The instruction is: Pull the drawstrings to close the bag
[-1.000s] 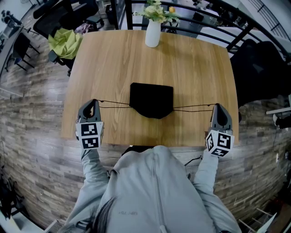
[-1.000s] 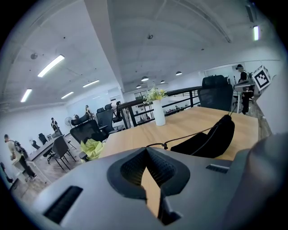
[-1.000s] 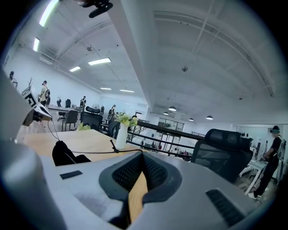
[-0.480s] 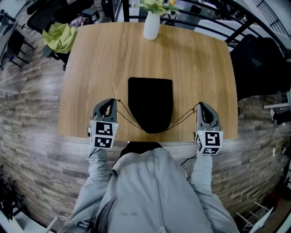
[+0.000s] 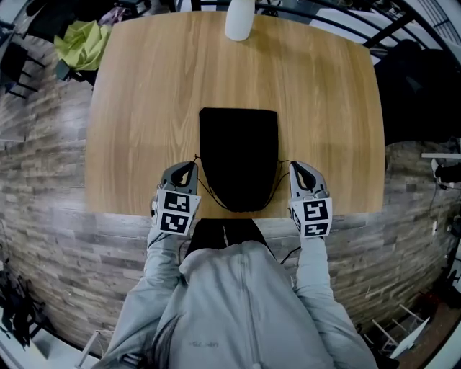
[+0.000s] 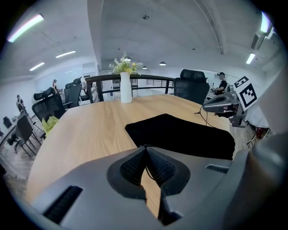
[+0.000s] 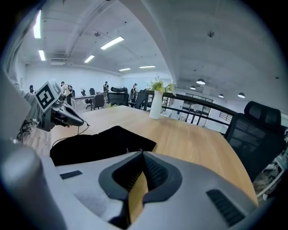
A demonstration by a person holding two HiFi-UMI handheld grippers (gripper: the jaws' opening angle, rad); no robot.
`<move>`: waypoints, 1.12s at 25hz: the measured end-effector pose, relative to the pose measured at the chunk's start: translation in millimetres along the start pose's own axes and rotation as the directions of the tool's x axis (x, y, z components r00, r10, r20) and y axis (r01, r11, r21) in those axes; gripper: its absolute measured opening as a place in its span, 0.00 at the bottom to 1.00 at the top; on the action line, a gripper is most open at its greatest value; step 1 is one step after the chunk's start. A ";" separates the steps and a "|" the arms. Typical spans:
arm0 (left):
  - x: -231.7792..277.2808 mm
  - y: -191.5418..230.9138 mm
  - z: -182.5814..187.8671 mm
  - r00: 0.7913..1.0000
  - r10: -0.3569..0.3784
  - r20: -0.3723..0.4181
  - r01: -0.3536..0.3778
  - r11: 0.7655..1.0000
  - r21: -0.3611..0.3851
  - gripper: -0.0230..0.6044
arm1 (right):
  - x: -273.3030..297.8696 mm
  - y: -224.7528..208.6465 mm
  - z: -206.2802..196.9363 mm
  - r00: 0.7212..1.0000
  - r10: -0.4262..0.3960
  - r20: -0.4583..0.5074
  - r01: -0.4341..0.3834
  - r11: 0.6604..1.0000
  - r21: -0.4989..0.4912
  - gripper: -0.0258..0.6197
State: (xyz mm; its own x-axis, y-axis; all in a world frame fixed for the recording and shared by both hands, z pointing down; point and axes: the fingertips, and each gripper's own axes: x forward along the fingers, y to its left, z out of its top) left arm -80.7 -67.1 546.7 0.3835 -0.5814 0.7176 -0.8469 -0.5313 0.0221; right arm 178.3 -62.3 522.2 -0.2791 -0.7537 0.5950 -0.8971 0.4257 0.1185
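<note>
The black drawstring bag (image 5: 238, 158) lies flat on the wooden table (image 5: 144, 94), its gathered mouth toward the near edge. My left gripper (image 5: 190, 168) rests just left of the bag, shut on the left drawstring (image 5: 204, 193), which hangs in a slack loop to the mouth. In the left gripper view the thin cord (image 6: 146, 165) runs between the shut pads, with the bag (image 6: 180, 134) beyond. To the right of the bag my right gripper (image 5: 294, 168) is shut on the right drawstring (image 5: 274, 189), also slack. The bag (image 7: 99, 141) shows left of the shut jaws in the right gripper view.
A white vase (image 5: 240, 20) with flowers stands at the table's far edge. A green cloth (image 5: 81, 42) lies on a chair beyond the far left corner. Office chairs and a black railing surround the table. Both grippers sit close to the near edge (image 5: 238, 216).
Both grippers have come inward from the table's sides to either flank of the bag and sunk lower. The cords, taut a second ago, now sag. The bag lies stretched out longer.
</note>
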 end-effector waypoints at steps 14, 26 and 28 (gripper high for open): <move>24.9 8.3 -52.9 0.992 0.007 -0.128 -0.011 1.000 -0.028 0.09 | 32.0 3.1 -80.3 0.976 0.043 -0.211 -0.008 0.986 0.167 0.08; 18.5 6.0 -43.5 0.997 -0.002 -0.075 0.000 1.000 -0.021 0.33 | 24.6 4.4 -82.4 0.976 0.054 -0.209 -0.011 0.979 0.203 0.24; 15.4 9.7 -39.8 0.998 0.006 -0.065 -0.007 1.000 -0.023 0.35 | 23.0 3.4 -78.8 0.979 0.049 -0.199 -0.006 0.978 0.211 0.24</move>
State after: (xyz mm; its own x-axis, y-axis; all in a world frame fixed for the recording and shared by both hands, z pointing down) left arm -97.7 -56.6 585.7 0.3538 -0.5435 0.7612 -0.8580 -0.5125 0.0329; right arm 195.8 -38.8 599.0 -0.2494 -0.6173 0.7461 -0.9473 0.3156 -0.0555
